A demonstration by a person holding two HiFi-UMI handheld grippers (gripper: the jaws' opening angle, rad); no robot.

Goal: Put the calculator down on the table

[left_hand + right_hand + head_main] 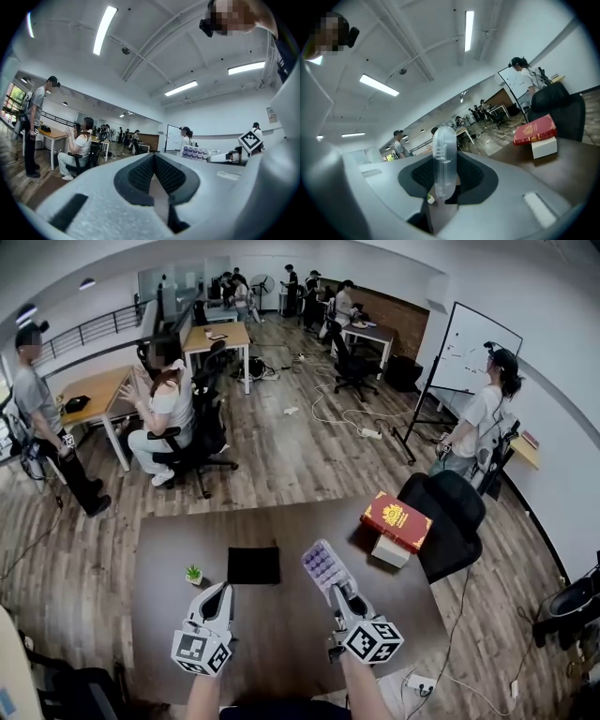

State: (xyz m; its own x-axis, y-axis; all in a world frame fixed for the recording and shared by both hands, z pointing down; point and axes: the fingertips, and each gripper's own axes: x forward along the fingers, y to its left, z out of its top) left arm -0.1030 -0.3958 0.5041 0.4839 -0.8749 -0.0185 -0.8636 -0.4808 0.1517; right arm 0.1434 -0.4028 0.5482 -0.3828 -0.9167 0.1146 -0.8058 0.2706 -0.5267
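A pale calculator (324,564) with purple keys hangs above the dark brown table (281,652), keys facing up, clear of the surface. My right gripper (339,594) is shut on its near end. In the right gripper view the calculator's translucent edge (443,159) stands upright between the black pads. My left gripper (222,590) hovers over the table to the left of it, shut, with nothing between its fingers (140,174). In the left gripper view the calculator (193,152) shows at the right, level with the jaws.
A black pad (253,565) and a tiny potted plant (193,574) lie just ahead of my left gripper. A red book (397,519) rests on a white box (391,550) at the table's right corner, beside a black chair (450,512). Several people are in the room beyond.
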